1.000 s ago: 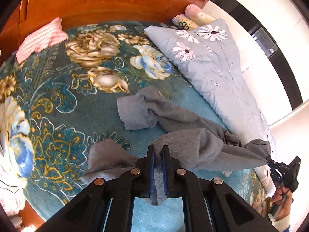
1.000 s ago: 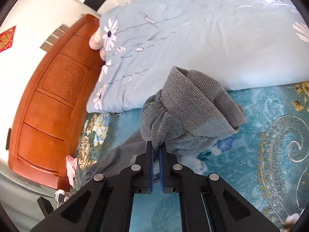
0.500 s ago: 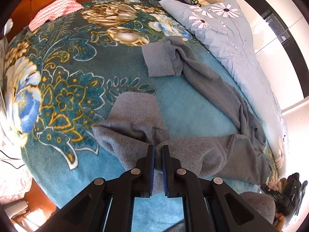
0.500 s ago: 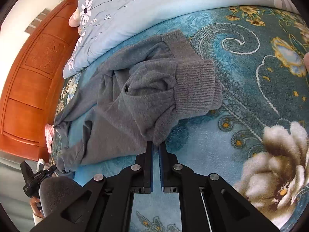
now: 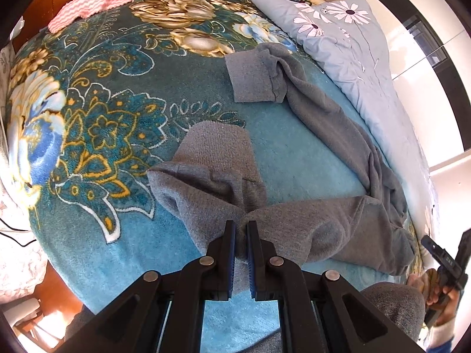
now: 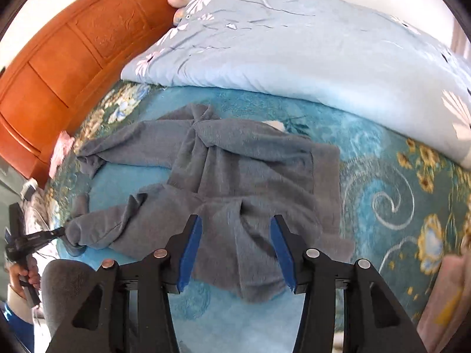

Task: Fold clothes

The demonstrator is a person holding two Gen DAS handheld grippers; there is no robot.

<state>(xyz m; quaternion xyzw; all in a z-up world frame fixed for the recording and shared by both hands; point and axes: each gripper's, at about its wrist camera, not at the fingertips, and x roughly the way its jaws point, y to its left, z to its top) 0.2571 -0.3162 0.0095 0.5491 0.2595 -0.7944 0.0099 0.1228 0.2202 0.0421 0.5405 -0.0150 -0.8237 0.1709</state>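
Garment spread on bed, one gripper engaged, one released.

Left wrist view: left gripper (image 5: 241,232) has its jaws clenched on a bunched fold of the grey trousers (image 5: 318,135), which lie on the teal floral blanket (image 5: 112,94); one ribbed cuff (image 5: 250,78) rests flat further up, beside the pale blue quilt (image 5: 353,44). Pink towel (image 5: 88,3) sits near the wooden headboard. Right wrist view: right gripper (image 6: 237,247) hovers over the trousers' near end, jaws released and wide apart, gripping nothing; the fabric lies rumpled between blanket and quilt.
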